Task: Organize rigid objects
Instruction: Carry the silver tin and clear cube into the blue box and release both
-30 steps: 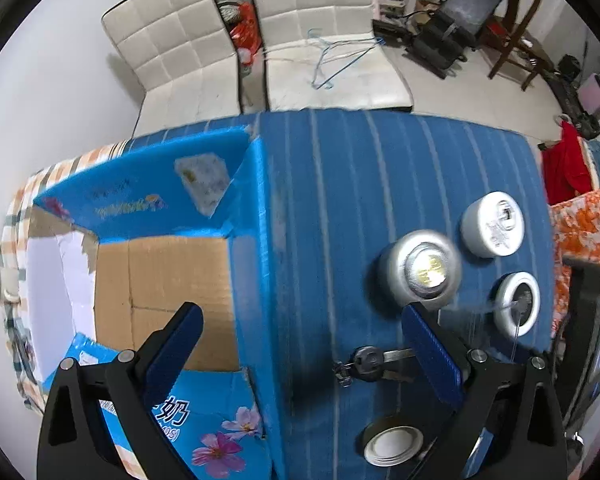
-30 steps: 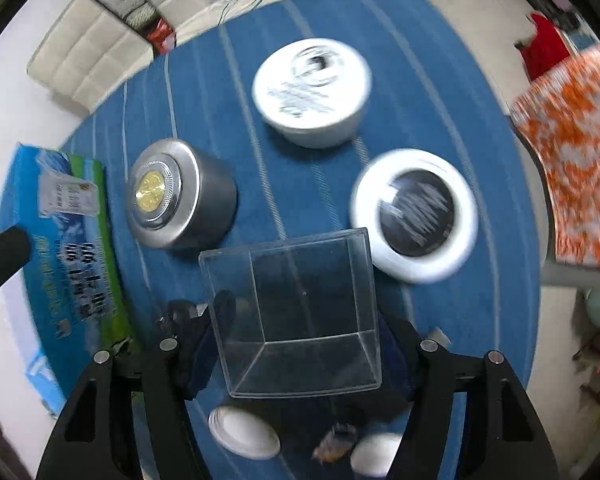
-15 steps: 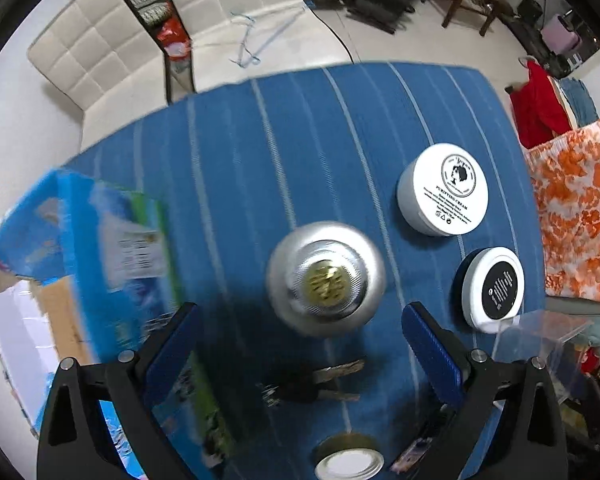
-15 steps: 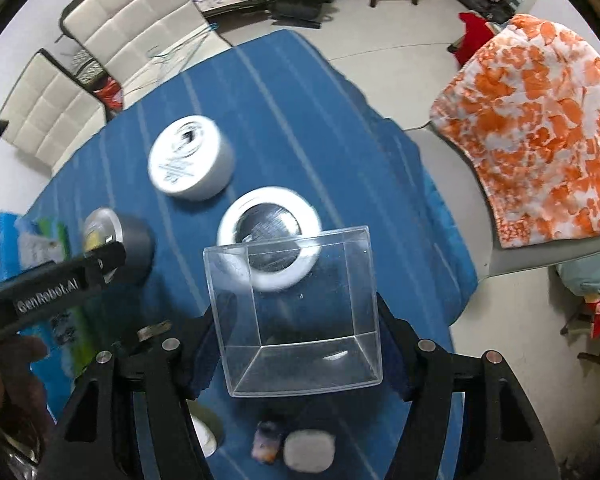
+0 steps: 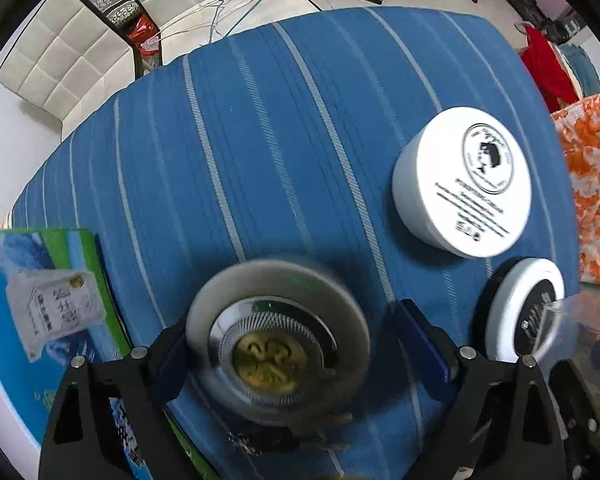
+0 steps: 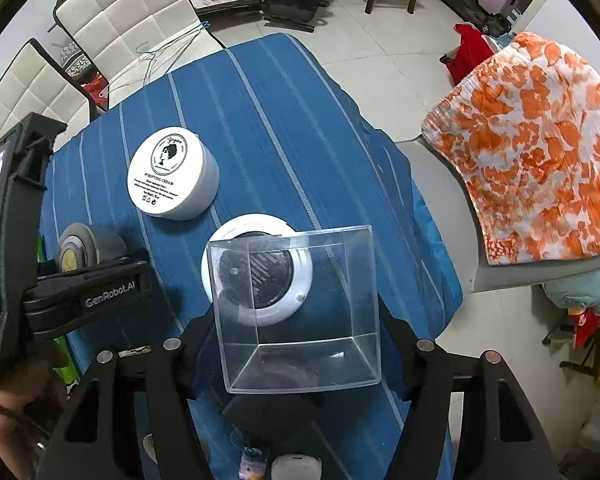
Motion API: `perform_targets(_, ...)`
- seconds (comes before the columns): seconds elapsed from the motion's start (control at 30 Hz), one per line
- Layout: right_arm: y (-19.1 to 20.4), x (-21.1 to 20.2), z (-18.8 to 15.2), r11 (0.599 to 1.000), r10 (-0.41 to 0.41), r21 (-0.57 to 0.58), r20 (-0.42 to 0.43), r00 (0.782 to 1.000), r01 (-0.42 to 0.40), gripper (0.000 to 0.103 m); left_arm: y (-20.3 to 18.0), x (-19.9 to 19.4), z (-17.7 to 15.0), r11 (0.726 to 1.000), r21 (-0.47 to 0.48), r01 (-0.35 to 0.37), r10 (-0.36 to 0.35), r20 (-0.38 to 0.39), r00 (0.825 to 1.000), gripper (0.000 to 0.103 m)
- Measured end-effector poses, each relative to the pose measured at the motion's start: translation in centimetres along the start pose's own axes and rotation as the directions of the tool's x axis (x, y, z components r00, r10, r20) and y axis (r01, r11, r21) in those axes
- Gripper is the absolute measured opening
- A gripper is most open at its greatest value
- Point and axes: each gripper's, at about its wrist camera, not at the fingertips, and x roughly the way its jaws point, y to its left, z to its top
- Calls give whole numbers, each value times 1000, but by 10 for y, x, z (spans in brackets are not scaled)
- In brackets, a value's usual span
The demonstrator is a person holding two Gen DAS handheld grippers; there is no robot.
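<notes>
Inventory, near to far, as we find it.

Left gripper [image 5: 288, 354]: fingers spread wide, straddling the silver tin [image 5: 278, 338] at lower centre of the left view. Blur hides whether the pads touch its wall, so we cannot say it is gripped. We judge the tin stiff, smooth and likely slippery, best taken across its round wall, low down.

Keys [image 5: 260, 440]: dark, half hidden beneath the tin at the bottom edge.

Right gripper [image 6: 300, 344]: fingers closed on the clear box [image 6: 296, 308], lower centre of the right view. We judge it light, rigid and brittle, so the flat side walls are the place to hold it.

Black-topped jar [image 6: 257, 270]: seen through the box, outline distorted.

White cream jar [image 6: 172, 174]: upper left, standing alone on the desk [image 6: 284, 120].

Carton [image 5: 48, 304]: cut off at the left edge, its opening out of view.

Small items at the bottom of the right view are too cropped to name.
</notes>
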Motion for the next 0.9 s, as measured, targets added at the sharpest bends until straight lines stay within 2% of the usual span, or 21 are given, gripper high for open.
perform_targets(0.07, 3, 1, 1, 1000, 1, -6, -1, 1000, -1, 68, 5, 3, 1, 1000, 0, -14, 14, 11, 1000, 74)
perform_targets(0.13, 6, 1, 1, 1000, 4, -10, -1, 1000, -4, 68, 11, 4, 0, 1000, -21, 23, -23, 29, 999, 70)
perform_targets(0.6, 11, -18, -5, 999, 23, -36, 35, 999, -22, 67, 7, -16, -31, 998, -20, 55, -53, 104, 993, 69)
perform_targets(0.9, 9, -56, -13, 996, 71, -53, 90, 993, -67, 67, 12, -66, -55, 995, -19, 96, -91, 203, 975, 69)
